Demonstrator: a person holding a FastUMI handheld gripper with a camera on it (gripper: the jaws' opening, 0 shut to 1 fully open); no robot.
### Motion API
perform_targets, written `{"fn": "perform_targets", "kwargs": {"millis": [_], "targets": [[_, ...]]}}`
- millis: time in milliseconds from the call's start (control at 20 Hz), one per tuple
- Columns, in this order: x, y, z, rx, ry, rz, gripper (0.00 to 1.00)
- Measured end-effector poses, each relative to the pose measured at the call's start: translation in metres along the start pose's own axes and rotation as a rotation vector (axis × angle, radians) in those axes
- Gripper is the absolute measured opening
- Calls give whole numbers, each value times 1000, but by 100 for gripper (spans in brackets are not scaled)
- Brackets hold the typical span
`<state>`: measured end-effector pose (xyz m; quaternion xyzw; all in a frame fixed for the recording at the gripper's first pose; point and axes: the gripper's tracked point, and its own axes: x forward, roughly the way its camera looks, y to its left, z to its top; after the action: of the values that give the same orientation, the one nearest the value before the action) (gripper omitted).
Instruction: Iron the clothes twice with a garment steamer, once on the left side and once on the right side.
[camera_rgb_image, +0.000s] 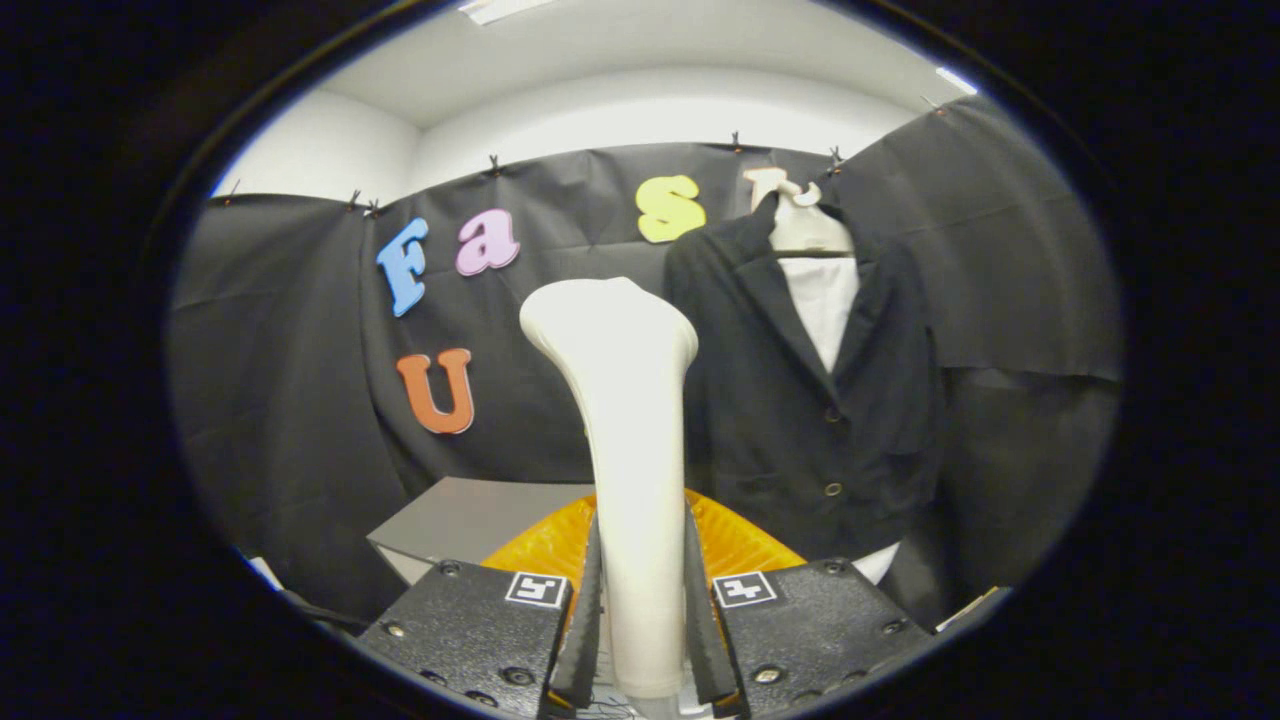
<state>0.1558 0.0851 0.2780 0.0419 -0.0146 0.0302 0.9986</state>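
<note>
Tool (640, 610) clamped on upright white steamer (625, 440), both fingers pressing its handle. Steamer head sits left of dark jacket (800, 400) on hanger, w/ a gap between them. Open wall left; grey box (455, 520) and orange item (730, 545) low, beyond fingers.

Garment steamer (625, 440): cream-white, upright at frame centre, slim handle widening to a flared head at top; handle clamped between the jaws at bottom centre. Jacket (800, 400): dark, buttoned, hanging on a pale hanger over a white shirt (825, 300), right of centre, beyond the steamer.
</note>
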Motion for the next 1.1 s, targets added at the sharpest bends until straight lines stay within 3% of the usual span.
{"fn": "perform_targets", "kwargs": {"millis": [350,700,1100], "targets": [[-6,-84,43,29,-75,-96,40],[59,-116,82,-3,-95,-76,40],[129,-122,96,-35,-89,-62,40]]}}
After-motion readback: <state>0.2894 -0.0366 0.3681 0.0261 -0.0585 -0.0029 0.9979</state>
